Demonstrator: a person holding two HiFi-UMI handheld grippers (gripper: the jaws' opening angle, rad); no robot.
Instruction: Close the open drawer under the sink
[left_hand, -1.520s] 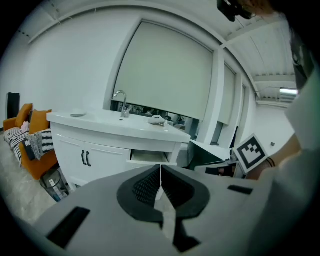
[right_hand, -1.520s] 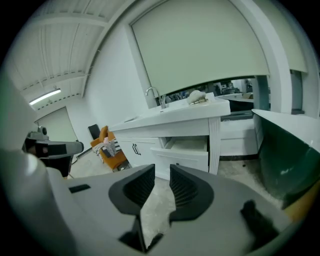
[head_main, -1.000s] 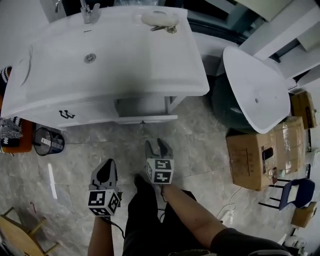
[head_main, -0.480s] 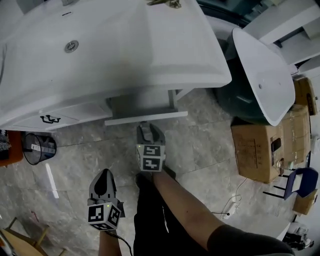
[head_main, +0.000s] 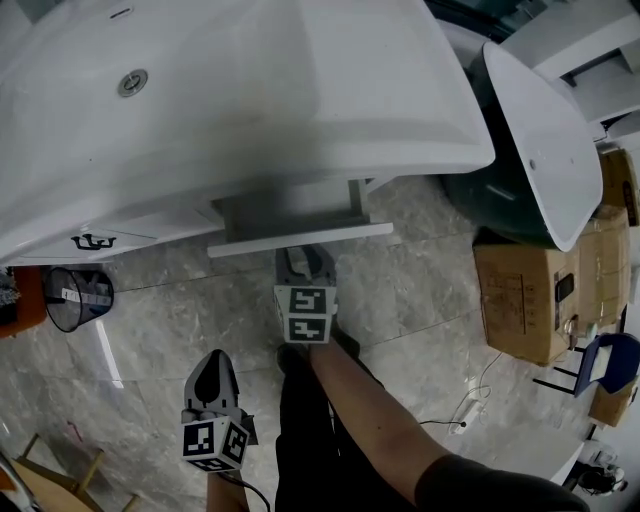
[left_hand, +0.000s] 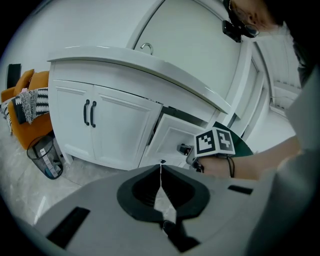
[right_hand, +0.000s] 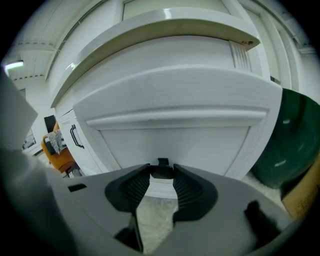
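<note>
Legs (head_main: 300, 440) in dark trousers lowest in the head view, over grey marbled floor (head_main: 160, 320). Beside them, left gripper (head_main: 212, 358): hangs low, well short of the cabinet, jaws pressed together tip to tip with nothing between. Farther on, right gripper (head_main: 305, 255) at the end of a bare forearm (head_main: 370, 410), tips right up against the drawer front. Grips narrowly, jaws closed from both sides onto the small dark knob (right_hand: 161, 171). Just beyond, drawer (head_main: 298, 237): stands part way out from under the sink (head_main: 250, 110), white front panel leading, grey inside showing behind it. Left of it, two white cabinet doors (left_hand: 95, 130) with paired black handles (left_hand: 89, 113), both shut. Near their foot, black bin (head_main: 78, 297) on the floor. Off to the right, well apart from the drawer, white basin (head_main: 545, 130) leaning against a dark green object (right_hand: 287, 135), cardboard boxes (head_main: 535, 290) just beside. Farthest, drain (head_main: 131, 82) in the sink bowl.
</note>
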